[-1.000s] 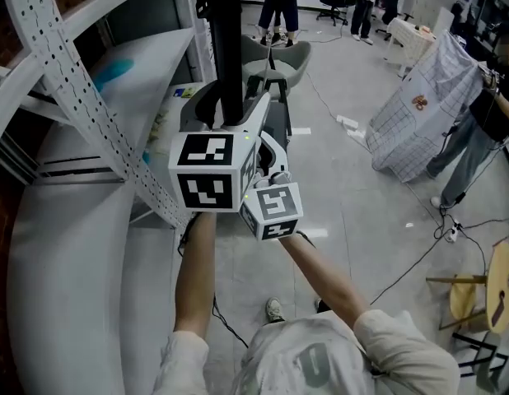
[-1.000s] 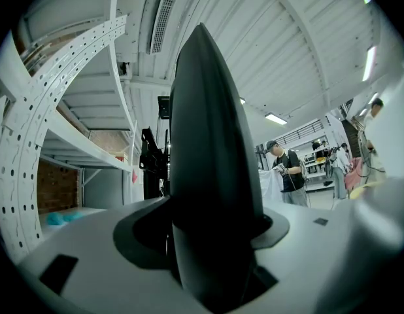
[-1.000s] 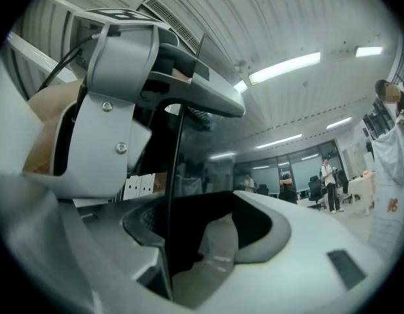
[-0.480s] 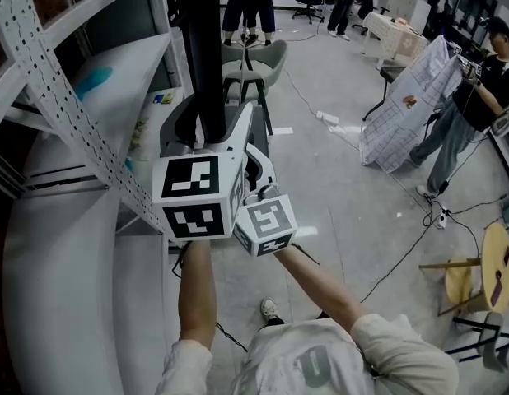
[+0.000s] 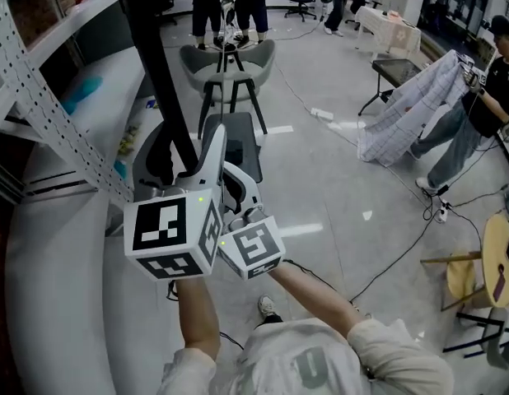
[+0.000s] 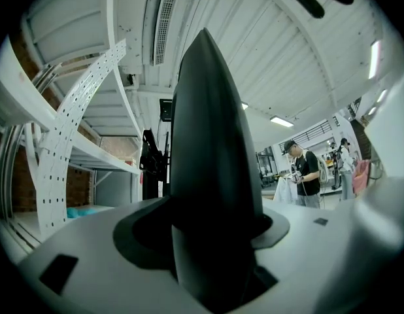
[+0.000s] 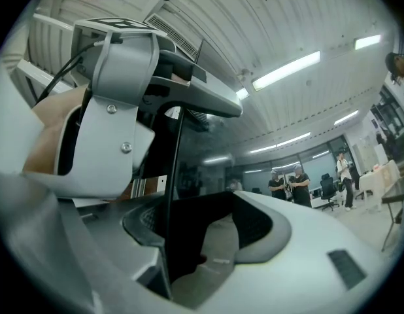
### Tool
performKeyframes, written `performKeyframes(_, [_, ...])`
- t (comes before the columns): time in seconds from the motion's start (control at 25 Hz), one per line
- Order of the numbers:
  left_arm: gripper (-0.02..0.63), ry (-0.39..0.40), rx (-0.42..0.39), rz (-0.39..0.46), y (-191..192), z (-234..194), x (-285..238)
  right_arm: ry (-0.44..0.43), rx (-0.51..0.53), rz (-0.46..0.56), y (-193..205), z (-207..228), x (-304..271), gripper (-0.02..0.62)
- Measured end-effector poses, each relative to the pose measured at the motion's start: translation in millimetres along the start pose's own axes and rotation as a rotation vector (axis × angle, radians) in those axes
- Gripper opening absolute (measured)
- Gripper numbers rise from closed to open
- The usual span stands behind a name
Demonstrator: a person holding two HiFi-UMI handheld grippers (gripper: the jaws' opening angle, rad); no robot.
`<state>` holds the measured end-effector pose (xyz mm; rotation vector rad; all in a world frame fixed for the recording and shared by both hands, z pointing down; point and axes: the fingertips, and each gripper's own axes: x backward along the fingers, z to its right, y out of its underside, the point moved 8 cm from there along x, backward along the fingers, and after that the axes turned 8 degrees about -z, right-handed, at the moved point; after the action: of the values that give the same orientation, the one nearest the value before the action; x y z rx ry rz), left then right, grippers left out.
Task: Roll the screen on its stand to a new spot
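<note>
Left hand-held gripper (image 5: 189,151) was clamped on the stand's black pole (image 5: 162,72). In the left gripper view the dark column filled the gap, both jaws tight against it. From that grip the pole ran up and away, leaning left, and out past the top edge of the head view.

Right hand-held gripper (image 5: 235,183) sat just beside and slightly below the left one, marker cubes nearly touching. In the right gripper view its jaws were closed against a glossy dark face of the same pole, with the left hand-held gripper's white body close on the left. Both forearms reached up from the bottom of the head view.

Around the hand-held grippers:
- White perforated shelf rack (image 5: 40,89) immediately left of them, one diagonal brace passing close by the left cube.
- Grey chair (image 5: 230,60) on black legs just beyond them, behind the pole.
- Far right, a person (image 5: 493,81) held up a checked cloth (image 5: 403,126), well apart from the stand.
- Wooden stool (image 5: 489,274) to the right, near the frame edge, with black cables on the grey floor (image 5: 345,212) between it and the hand-held grippers.
</note>
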<state>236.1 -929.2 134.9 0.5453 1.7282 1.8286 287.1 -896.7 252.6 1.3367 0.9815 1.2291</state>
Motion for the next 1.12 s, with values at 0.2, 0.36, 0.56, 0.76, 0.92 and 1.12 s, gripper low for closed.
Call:
performKeyframes(0.2, [0.31, -0.027, 0.017, -0.008, 6.2, 23.8, 13.9, -0.026, -0.001, -0.022, 2.7, 1.8, 28.2, 0.264])
performKeyframes(0.36, [0.31, -0.048, 0.027, 0.003, 18.5, 26.1, 7.0, -0.057, 0.0, -0.018, 15.7, 10.0, 26.8, 0.264])
performKeyframes(0.56, [0.311, -0.08, 0.032, 0.017, 44.6, 33.1, 17.0, -0.082, 0.007, -0.011, 42.0, 7.9, 38.4, 0.264])
performKeyframes(0.76, [0.311, -0.112, 0.034, 0.021, 71.8, 33.4, 25.8, -0.123, 0.006, -0.016, 69.3, -0.7, 43.6, 0.264])
performKeyframes(0.92, [0.311, -0.132, 0.029, 0.018, 95.8, 38.1, 27.5, -0.139, 0.006, -0.019, 93.7, -0.8, 49.0, 0.264])
performKeyframes(1.12, [0.312, -0.118, 0.039, 0.027, 101.9, 38.4, 75.1, -0.136, 0.004, -0.012, 93.2, -41.8, 76.1, 0.264])
